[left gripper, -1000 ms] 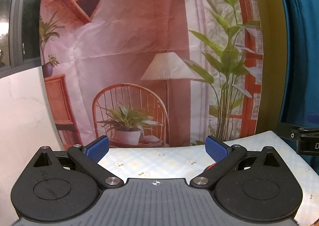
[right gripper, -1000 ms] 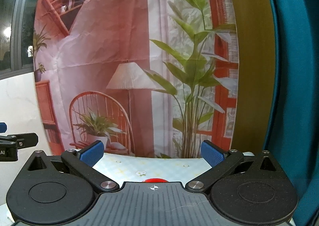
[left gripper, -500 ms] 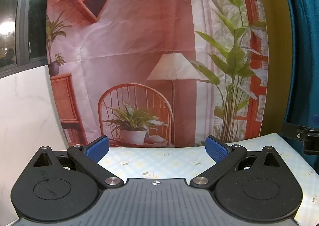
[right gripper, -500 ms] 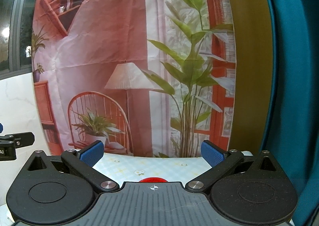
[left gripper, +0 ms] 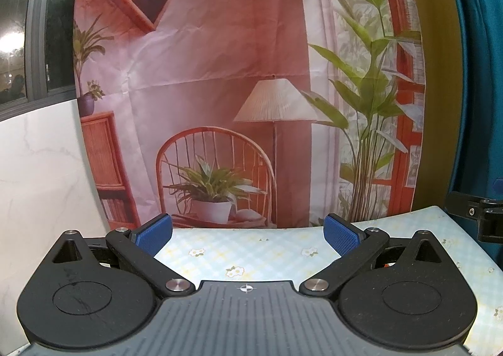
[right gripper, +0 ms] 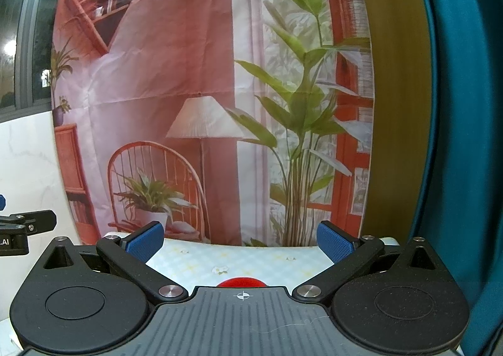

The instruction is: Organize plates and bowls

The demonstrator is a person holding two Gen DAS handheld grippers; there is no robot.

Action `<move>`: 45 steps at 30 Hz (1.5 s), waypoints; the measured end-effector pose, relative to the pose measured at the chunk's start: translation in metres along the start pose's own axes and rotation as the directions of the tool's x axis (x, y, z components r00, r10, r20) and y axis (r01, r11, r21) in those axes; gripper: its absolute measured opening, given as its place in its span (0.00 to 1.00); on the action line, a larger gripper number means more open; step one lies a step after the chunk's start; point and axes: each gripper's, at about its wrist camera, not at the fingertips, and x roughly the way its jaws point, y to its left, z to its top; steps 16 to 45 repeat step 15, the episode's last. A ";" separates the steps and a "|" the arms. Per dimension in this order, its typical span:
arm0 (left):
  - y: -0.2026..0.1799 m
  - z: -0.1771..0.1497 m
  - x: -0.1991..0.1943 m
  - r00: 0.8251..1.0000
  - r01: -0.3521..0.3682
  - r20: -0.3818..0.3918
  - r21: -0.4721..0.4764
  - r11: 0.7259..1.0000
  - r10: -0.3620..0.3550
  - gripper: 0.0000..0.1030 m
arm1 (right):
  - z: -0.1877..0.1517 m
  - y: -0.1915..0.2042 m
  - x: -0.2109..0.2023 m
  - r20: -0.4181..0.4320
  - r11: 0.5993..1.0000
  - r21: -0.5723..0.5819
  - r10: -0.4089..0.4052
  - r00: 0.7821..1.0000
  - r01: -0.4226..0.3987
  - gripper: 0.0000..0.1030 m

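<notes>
Printed backdrop cloth (left gripper: pixel 220 73), showing a lamp, a wicker chair and potted plants, hangs behind a counter (left gripper: pixel 251 249) covered in pale flowered check, with a teal curtain (right gripper: pixel 456 104) at the right. Left hand-held gripper (left gripper: pixel 248 235) hangs above the counter, its blue-padded fingers (left gripper: pixel 152 232) spread wide with nothing between them. Right hand-held gripper (right gripper: pixel 240 241) is likewise released and empty. Only a red rounded edge (right gripper: pixel 241 282), perhaps a plate or bowl, shows on the counter just beyond the right gripper's body, mostly hidden. Each gripper's black tip appears at the edge of the other's view.
</notes>
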 end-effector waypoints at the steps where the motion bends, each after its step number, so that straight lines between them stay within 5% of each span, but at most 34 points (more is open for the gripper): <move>1: 0.000 0.000 0.000 1.000 0.000 0.000 0.000 1.000 0.000 1.00 | 0.000 0.000 0.000 -0.001 1.000 0.000 0.000 1.000 0.000 1.00; 45: 0.001 0.000 -0.001 1.000 -0.001 0.009 0.011 1.000 0.001 1.00 | -0.001 0.000 0.002 -0.008 1.000 0.002 0.000 1.000 0.000 1.00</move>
